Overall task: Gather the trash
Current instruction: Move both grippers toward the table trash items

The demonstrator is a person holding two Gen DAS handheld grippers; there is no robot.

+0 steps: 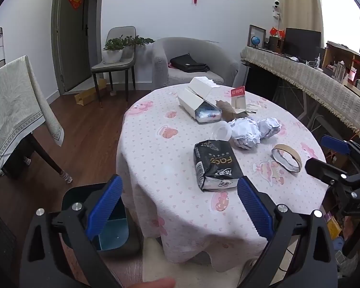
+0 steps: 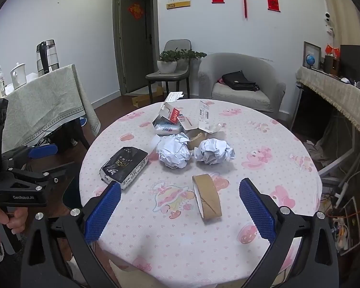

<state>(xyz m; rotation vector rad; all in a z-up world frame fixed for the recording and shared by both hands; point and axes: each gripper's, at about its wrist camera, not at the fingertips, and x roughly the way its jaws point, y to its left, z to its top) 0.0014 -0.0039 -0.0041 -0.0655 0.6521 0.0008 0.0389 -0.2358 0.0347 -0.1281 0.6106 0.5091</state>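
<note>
A round table [image 1: 156, 153] under a pink-patterned cloth holds the trash. On it lie a black tissue pack [image 1: 216, 165], two crumpled paper balls [image 1: 246, 133] [image 1: 268, 126], a cardboard tape ring [image 1: 286, 158], a clear plastic cup [image 1: 220, 130] and torn white boxes [image 1: 199, 96]. My left gripper [image 1: 180, 206] hangs open above the table's near edge, short of the tissue pack. My right gripper [image 2: 180, 211] is open too, with the tape ring [image 2: 207, 199] lying on the cloth just ahead, between its blue fingers. Nothing is held.
A dark trash bin [image 1: 115, 230] stands on the floor left of the table. Beyond the table are a grey armchair [image 2: 242, 81] with a black bag, a chair with a potted plant [image 2: 168, 62], a cloth-covered side table [image 2: 43, 105] on the left and a fringed desk [image 2: 336, 88] on the right.
</note>
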